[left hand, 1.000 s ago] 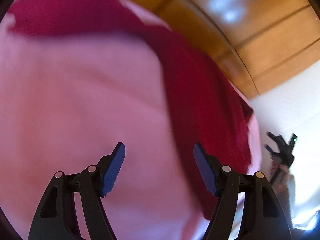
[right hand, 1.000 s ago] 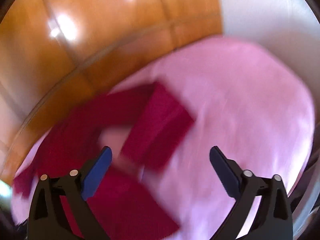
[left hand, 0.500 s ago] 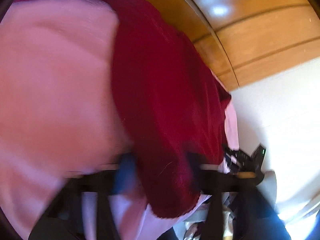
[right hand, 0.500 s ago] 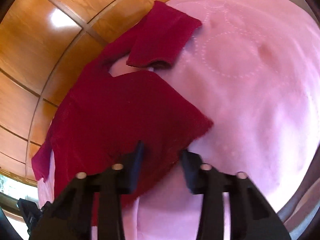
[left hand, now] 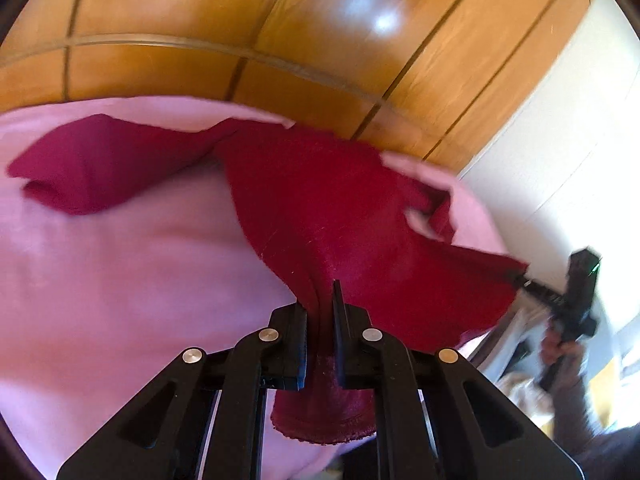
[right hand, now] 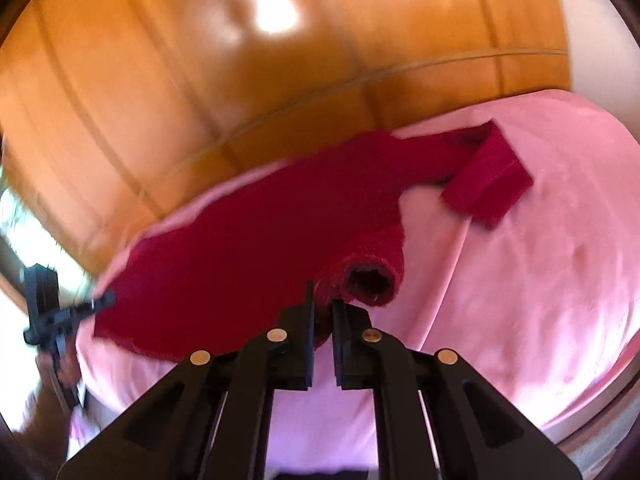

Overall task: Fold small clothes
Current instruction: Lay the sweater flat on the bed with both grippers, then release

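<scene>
Left wrist view: the left claw is closed down to a narrow slit, and a bunched edge of the red garment runs through that slit; a hemmed end hangs out below the jaws at 6 o'clock. From the pinch the cloth fans up toward 12 o'clock and spreads over the pink bed cover. One sleeve lies flat toward 9 o'clock. At 3 o'clock the garment's other corner is stretched taut to the right claw, seen small and blurred, its jaws too small to judge here. A wooden panel stands behind the bed.

Right wrist view: the right claw is likewise nearly shut, gripping the garment at its near edge; a rolled, tube-like cuff or hem sits just beyond the tips at 1 o'clock. The sleeve, folded back on itself, lies toward 2 o'clock. The left claw holds the opposite corner at 9 o'clock.

The garment looks like a light, soft, limp knit that will sag and crease wherever unsupported, so the two hem corners seem the right holds. Its long axis appears to run from the held hem away toward the wooden panel.
</scene>
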### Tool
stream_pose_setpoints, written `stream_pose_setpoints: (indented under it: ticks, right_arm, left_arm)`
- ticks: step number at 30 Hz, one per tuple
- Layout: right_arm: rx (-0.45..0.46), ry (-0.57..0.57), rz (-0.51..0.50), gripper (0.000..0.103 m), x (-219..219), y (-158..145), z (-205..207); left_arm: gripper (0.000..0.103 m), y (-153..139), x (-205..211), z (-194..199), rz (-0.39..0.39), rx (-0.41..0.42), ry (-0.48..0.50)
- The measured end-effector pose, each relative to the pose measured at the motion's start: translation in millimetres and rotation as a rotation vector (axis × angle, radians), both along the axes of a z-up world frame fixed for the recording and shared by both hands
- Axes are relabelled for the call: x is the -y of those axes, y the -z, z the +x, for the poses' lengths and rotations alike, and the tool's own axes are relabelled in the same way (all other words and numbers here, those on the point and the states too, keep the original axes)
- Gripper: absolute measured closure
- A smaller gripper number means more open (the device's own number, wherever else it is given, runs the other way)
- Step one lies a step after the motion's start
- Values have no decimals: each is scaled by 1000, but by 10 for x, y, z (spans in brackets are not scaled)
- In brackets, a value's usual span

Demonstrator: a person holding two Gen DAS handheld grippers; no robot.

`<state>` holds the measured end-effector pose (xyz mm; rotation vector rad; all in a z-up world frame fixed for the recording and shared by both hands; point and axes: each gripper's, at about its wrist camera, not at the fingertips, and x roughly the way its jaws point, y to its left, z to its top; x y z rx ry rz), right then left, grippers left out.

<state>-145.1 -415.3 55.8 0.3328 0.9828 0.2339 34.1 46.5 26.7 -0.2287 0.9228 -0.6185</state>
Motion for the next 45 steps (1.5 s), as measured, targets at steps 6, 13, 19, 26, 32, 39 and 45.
stream_pose_setpoints:
  ticks: [6,13,19,26,32,39,45]
  right_arm:
    - [-271,-73,-60,97,-356,773,-434]
    - [-347,-8,-110,60,-53,846,-447]
    - [-196,113,-173,43,83,478,-155]
    - [-246,82,-249,39,-379,964,449]
    - [-295,67,-247,80,-183,1211,335]
    - [-228,27,-295,97,-291,885,85]
    - [-278,55,-316,80,-198,1109,94]
  left_arm:
    - [91,708,-153,-573,73,-132,-14]
    - [43,948,-579,-569,-64,-196,-209]
    - [43,1078,-630,-370,-202,-245,-224]
    - [43,1283,-371,-149,-315,-355,-144]
    - [93,1159,-146,-310,-158,-248,-54]
    - [93,668,-115,-632,-96,-124,0]
    - [76,1043,-312,-557,-17,-246,-162]
